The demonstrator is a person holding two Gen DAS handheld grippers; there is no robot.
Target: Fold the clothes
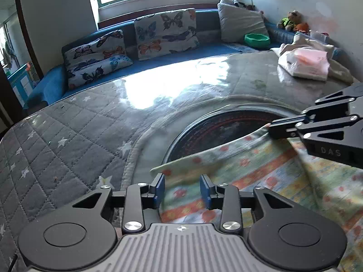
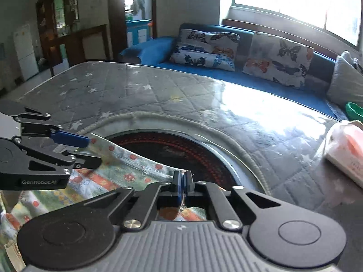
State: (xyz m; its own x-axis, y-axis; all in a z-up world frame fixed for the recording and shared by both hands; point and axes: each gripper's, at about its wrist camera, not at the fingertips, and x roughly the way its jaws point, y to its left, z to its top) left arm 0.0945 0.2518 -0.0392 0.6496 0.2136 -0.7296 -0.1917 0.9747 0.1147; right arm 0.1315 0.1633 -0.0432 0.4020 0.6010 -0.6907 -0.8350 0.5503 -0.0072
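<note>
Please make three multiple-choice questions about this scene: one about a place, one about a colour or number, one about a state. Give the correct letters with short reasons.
1. Where is the green bowl?
A. on the blue sofa
B. on the patterned cloth
C. on the floor

2. How many butterfly cushions lean on the sofa?
A. one
B. two
C. four

3. What is the state of the right tongs?
A. wide open
B. shut on the patterned cloth
C. out of view

Answers:
1 A, it sits on the sofa seat beside the grey pillow.
2 B, only two show.
3 B, its pads pinch the patterned cloth edge, while the left tongs stand open.
</note>
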